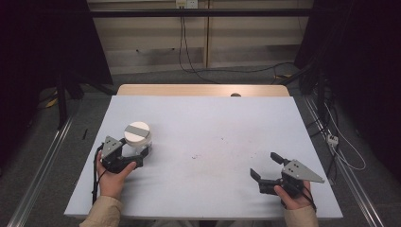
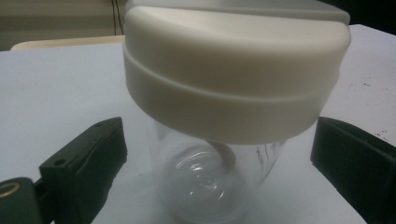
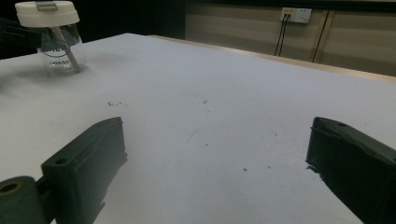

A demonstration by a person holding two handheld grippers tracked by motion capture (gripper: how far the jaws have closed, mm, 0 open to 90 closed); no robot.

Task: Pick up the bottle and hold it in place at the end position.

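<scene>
I have the left gripper [image 1: 135, 158] at the left side of the table [image 1: 213, 123], its 2 jaws spread wide around the clear jar [image 1: 138, 137]. In the left gripper view the jar [image 2: 219, 140] stands upright between the jaws, with a gap showing on each side, so I read no contact. Its cream lid [image 2: 233, 70] is on, a grey strip across the top, and a pale stick leans inside the glass. My right gripper [image 1: 267, 170] sits low at the right side of the table, well apart from the jar, jaws wide and holding nothing. In the right gripper view the jar [image 3: 56, 42] stands far off at upper left
</scene>
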